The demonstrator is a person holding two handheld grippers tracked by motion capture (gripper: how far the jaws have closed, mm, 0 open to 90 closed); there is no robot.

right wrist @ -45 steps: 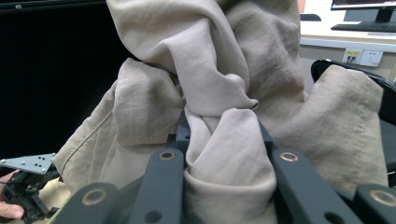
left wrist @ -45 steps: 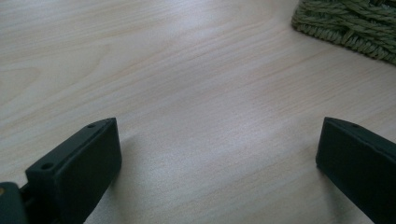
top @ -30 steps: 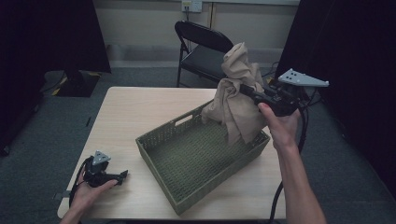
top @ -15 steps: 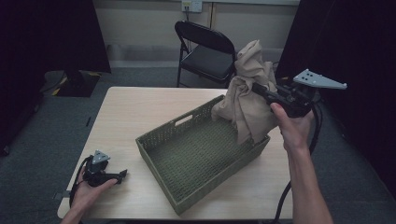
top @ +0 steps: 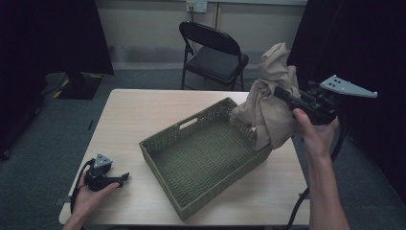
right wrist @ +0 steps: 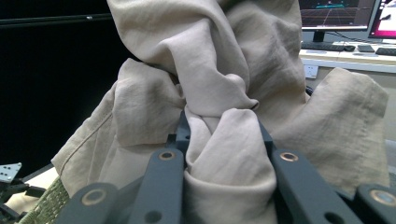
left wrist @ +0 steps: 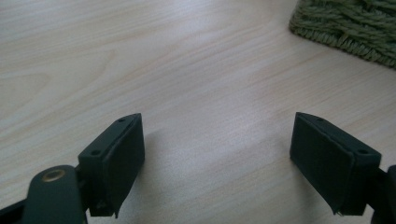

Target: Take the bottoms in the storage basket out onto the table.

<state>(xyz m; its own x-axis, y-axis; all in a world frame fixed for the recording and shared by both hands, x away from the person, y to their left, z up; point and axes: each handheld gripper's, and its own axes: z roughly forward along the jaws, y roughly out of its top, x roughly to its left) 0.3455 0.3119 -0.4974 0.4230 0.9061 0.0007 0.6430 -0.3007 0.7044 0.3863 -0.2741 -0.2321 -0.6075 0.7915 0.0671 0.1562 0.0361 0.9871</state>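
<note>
Above basket's [top: 206,158] far-right rim, right claw [top: 280,94] pinches beige cloth [top: 270,115]; left claw [top: 125,178] spread, closing, nothing between.

High view looks down over table [top: 143,110]; tongs views sit close; all share green basket [top: 206,158]

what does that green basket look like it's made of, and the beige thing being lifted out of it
Green basket: looks like woven cord or grass, matte; plaited strands show along its rim. Beige cloth: seems a soft, thin woven fabric, perhaps cotton or linen, matte; it bunches into loose folds where the right gripper holds it.
</note>
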